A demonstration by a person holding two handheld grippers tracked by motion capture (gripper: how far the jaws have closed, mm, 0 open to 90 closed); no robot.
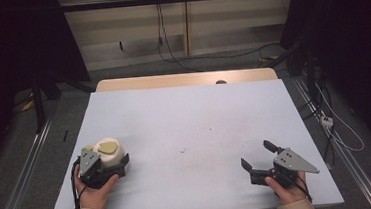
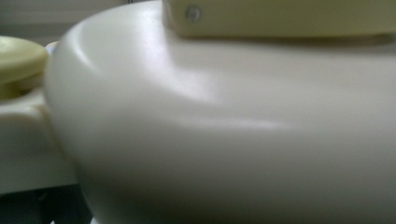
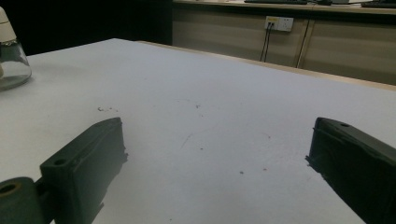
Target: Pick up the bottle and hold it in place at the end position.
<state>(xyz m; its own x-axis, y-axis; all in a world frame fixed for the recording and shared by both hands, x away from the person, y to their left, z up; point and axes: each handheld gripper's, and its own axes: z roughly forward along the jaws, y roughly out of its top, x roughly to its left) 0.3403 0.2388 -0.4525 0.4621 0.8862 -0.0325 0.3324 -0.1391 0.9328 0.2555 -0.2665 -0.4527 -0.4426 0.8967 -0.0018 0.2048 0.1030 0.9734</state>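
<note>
A person sits at a table with a white top (image 1: 191,134). Each hand holds a gripper.

The left gripper (image 1: 94,168) is at the near left part of the table. It is right up against a cream pot (image 1: 108,153) with a round body and a yellowish lid. In the left gripper view the cream pot (image 2: 224,130) is so close that it looks blurry, and the yellow lid part (image 2: 280,18) sits at the top. The jaws seem to be on both sides of the pot, but I cannot tell if they squeeze it.

The right gripper (image 1: 259,157) is at the near right part of the table, well apart from the pot. Its jaws are wide open and hold nothing. In the right gripper view the right gripper (image 3: 215,172) points across the bare top, and a clear glass thing (image 3: 11,65) stands far off at the left edge.
</note>
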